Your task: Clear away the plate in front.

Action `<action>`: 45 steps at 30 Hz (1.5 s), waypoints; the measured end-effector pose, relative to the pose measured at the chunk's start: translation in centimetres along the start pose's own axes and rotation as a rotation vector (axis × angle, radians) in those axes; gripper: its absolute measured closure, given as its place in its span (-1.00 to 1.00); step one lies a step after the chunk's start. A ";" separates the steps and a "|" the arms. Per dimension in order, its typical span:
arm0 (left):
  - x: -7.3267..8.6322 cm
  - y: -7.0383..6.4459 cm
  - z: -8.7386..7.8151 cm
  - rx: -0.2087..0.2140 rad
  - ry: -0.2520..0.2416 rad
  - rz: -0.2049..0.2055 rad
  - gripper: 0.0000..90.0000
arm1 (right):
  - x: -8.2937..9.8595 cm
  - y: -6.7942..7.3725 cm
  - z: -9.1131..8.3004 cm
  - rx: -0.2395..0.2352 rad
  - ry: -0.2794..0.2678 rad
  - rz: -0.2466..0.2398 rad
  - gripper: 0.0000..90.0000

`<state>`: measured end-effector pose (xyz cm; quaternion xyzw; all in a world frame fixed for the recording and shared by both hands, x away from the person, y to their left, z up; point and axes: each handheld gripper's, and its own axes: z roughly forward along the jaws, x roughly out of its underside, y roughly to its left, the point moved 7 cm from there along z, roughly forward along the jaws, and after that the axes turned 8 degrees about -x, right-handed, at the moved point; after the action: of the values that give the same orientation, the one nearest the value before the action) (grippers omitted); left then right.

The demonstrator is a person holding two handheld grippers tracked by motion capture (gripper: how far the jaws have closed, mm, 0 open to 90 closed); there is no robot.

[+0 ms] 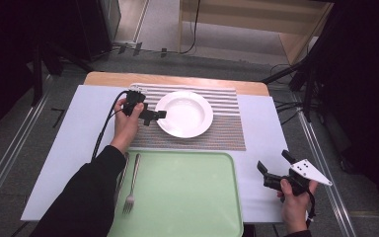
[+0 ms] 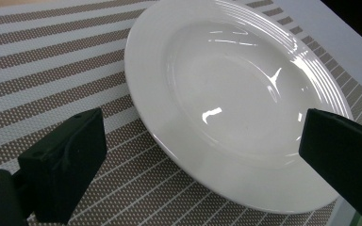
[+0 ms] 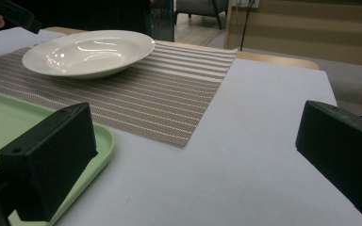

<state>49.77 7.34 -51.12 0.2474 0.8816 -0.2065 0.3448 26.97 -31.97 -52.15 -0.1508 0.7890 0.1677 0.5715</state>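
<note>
A white plate (image 1: 184,113) sits on a striped placemat (image 1: 227,129) at the far middle of the table (image 1: 69,128), the left gripper (image 1: 159,115) poised at its left rim, jaws spread wide and empty. The right gripper (image 1: 272,165) (also wide open, holding nothing) hovers near the table's right edge, beside a green tray (image 1: 187,197) with a fork (image 1: 131,185).

A sleeve (image 1: 86,197) covers the upper handle of a knife (image 1: 122,173) lying left of the fork (image 1: 132,183) on the green tray (image 1: 187,197), whose near edge runs out of frame. In the left gripper view, the plate (image 2: 235,103) loses its top rim to the frame, its near-right rim behind a jaw.
</note>
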 end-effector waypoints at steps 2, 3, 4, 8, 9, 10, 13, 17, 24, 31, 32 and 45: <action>0.0 -0.2 0.3 0.001 0.003 0.001 -0.99 | 0.0 0.0 0.0 0.001 -0.001 0.003 -1.00; 0.0 -0.2 0.4 -0.001 0.008 -0.002 -0.99 | 0.0 0.0 0.0 0.001 -0.003 0.002 -1.00; 0.0 -0.2 0.6 -0.003 0.013 0.003 -0.99 | 0.0 -0.1 0.0 0.002 -0.002 0.001 -1.00; -0.1 -0.2 1.0 -0.002 0.013 -0.014 -0.99 | 0.0 -0.1 0.0 0.003 0.001 0.003 -1.00; -0.1 -0.2 1.2 0.003 0.010 -0.023 -0.99 | 0.0 -0.1 0.0 0.003 0.001 0.003 -1.00; -0.1 -0.2 1.3 0.001 0.017 -0.026 -0.98 | 0.0 -0.1 0.0 0.003 0.001 0.003 -1.00; 0.1 -0.1 1.8 0.001 0.031 -0.034 -0.98 | 0.0 -0.1 0.1 0.001 0.000 -0.004 -1.00; 0.2 -0.2 2.2 0.012 0.039 -0.041 -0.98 | 0.1 -0.1 0.0 0.004 0.001 0.003 -1.00; 0.5 -0.6 3.2 0.033 0.054 -0.066 -0.97 | 0.1 -0.2 0.0 0.003 0.003 0.006 -1.00; 0.8 -1.1 4.4 0.033 0.071 -0.079 -0.72 | 0.1 -0.2 0.1 0.003 0.004 0.004 -1.00; 0.8 -1.1 4.4 0.032 0.074 -0.076 -0.72 | 0.1 -0.2 0.1 0.002 0.004 0.005 -1.00; 0.8 -1.1 4.9 -0.030 0.087 -0.149 -0.50 | 0.2 -0.1 0.2 0.000 0.008 0.003 -1.00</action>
<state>51.14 4.11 -54.76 0.1848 0.9148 -0.2071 0.2934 27.15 -32.01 -52.41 -0.1505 0.7915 0.1678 0.5680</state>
